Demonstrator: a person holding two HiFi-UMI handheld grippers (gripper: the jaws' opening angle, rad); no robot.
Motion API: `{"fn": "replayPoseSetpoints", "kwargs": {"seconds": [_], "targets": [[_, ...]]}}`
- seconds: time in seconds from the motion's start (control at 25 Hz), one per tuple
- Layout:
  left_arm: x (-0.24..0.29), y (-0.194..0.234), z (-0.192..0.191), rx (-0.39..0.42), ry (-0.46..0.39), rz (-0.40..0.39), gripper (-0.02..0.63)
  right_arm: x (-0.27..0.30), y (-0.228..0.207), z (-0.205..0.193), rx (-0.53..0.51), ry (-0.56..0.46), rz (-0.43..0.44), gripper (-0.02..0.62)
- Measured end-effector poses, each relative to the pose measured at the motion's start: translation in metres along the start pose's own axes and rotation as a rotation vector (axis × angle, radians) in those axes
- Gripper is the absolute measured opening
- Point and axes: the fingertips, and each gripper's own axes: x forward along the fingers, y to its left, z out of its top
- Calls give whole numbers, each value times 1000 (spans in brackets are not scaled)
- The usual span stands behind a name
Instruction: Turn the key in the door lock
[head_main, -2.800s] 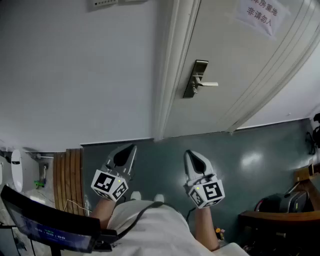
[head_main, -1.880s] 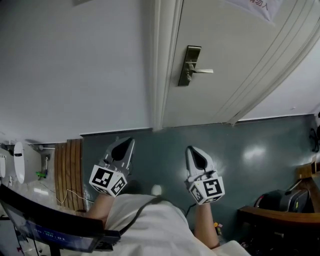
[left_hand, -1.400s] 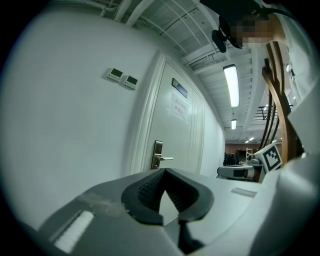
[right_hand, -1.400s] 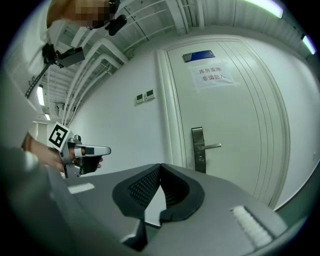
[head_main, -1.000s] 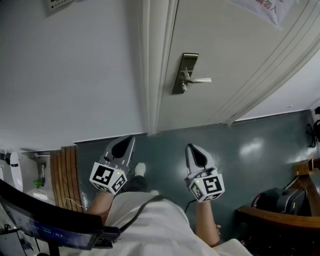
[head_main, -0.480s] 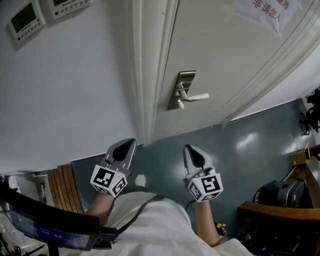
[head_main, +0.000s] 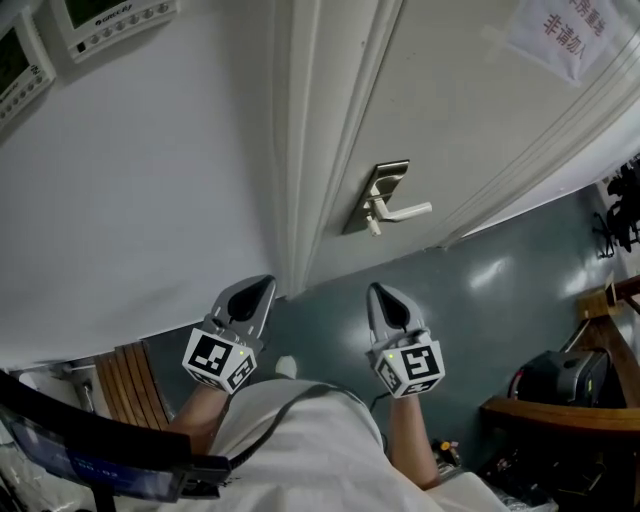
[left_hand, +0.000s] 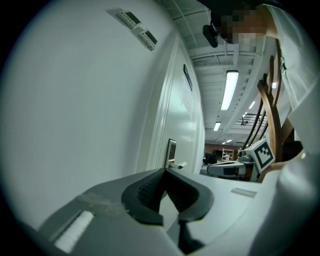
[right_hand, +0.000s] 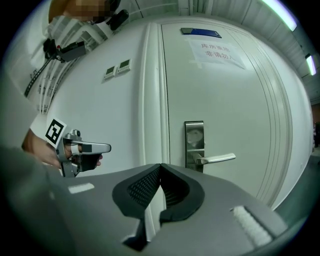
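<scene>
The left gripper (head_main: 262, 286) and right gripper (head_main: 379, 291) are hovering side by side above the grey floor (head_main: 480, 290), each with its 2 fingers closed on nothing. The metal lock plate (head_main: 379, 194) and its lever handle (head_main: 408, 212) are sitting on the white door (head_main: 470, 120) ahead, well apart from both.
</scene>
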Motion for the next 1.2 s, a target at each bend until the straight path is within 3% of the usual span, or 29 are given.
{"fn": "replayPoseSetpoints", "kwargs": {"seconds": [0.32, 0.72, 1.04, 1.2], "targets": [[1, 28, -2, -5, 4, -5, 6, 28, -2, -5, -11, 14, -40, 8], [-3, 32, -7, -7, 4, 35, 6, 50, -37, -43, -202, 131, -92, 8], [8, 27, -12, -8, 17, 95, 6, 75, -83, -69, 135, 91, -73, 9], [17, 25, -15, -31, 26, 125, 6, 93, -94, -76, 402, 41, 17, 54]]}}
